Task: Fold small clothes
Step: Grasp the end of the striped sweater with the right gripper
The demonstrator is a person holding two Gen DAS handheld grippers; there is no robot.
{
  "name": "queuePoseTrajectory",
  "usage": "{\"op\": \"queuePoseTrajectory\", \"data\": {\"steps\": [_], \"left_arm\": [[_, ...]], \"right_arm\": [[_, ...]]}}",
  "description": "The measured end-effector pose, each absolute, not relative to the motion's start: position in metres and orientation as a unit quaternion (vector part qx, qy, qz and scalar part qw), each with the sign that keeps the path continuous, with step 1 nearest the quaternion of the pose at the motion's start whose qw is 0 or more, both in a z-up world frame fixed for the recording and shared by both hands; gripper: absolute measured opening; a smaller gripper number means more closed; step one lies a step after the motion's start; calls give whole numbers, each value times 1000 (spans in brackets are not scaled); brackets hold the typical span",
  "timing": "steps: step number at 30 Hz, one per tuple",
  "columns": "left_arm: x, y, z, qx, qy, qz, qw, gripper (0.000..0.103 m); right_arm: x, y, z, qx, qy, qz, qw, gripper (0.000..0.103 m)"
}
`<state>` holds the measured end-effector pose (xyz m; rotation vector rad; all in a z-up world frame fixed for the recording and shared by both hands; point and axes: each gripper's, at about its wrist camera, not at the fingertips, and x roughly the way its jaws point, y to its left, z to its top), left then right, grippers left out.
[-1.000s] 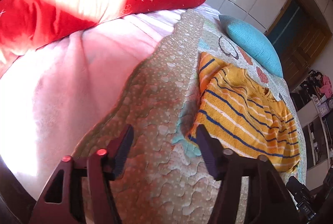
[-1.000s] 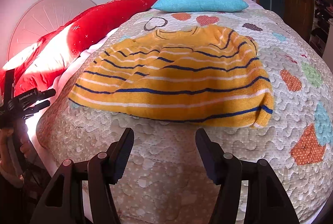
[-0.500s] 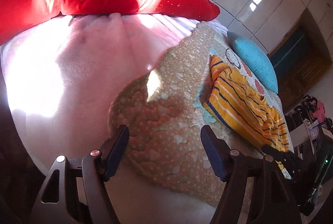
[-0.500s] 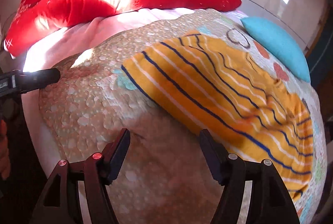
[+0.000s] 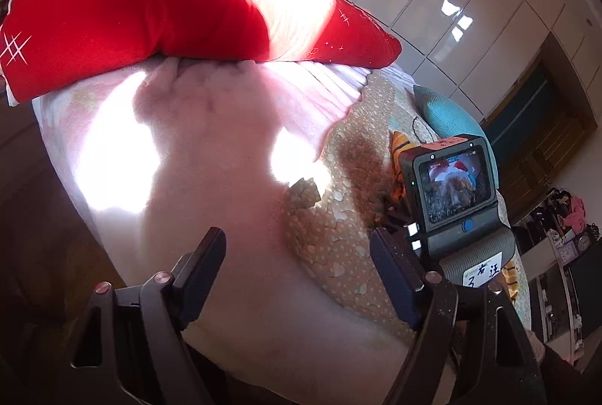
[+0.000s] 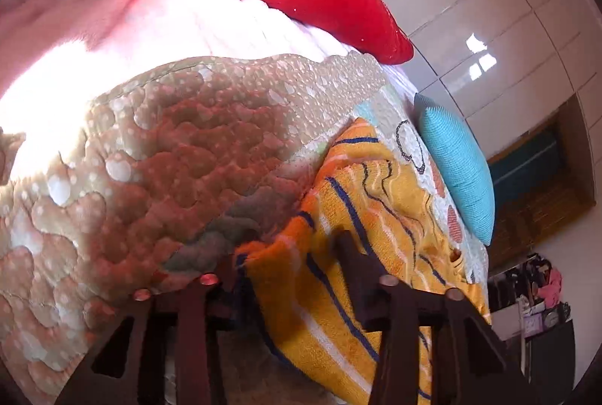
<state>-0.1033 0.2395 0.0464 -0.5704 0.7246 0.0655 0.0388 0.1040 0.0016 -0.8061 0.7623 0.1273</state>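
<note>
Left gripper (image 5: pixel 297 267): jaws apart, nothing between them, over pink blanket (image 5: pixel 210 179). Right gripper (image 6: pixel 288 256): jaws apart, straddling near corner of yellow striped sweater (image 6: pixel 361 239), which lies on quilt (image 6: pixel 158 149); contact w/ fabric unclear, left fingertip hidden. In left wrist view, the right unit's camera blocks most of sweater.

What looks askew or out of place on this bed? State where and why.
On the yellow striped sweater, the near corner is bunched up between the fingers of the right claw rather than lying flat. The quilt beside it is rumpled too.
</note>
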Motion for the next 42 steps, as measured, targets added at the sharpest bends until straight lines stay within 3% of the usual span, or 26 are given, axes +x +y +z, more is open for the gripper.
{"op": "queuePoseTrajectory", "data": {"steps": [2,8,14,20,24,33,38,42], "left_arm": [[-105,239,46,-278,353,29,893,78],[-107,219,57,-255,353,21,900,78],[-103,179,70,-217,367,-2,905,78],[-97,119,75,-158,388,-34,907,78],[-94,76,76,-125,402,-63,905,78],[-98,8,81,-35,416,-98,903,78],[-104,-8,81,4,420,-102,902,78],[-103,-10,73,20,428,-94,899,80]], "right_arm": [[41,101,9,-359,366,69,856,12],[51,37,75,-195,378,104,899,9],[48,-126,140,27,342,57,938,9],[16,-301,107,185,353,-47,916,9],[-13,-359,64,258,373,-66,889,9],[-32,-362,42,264,378,-35,887,10],[-45,-376,41,271,374,-33,886,26],[-66,-380,67,252,341,-49,904,28]]}}
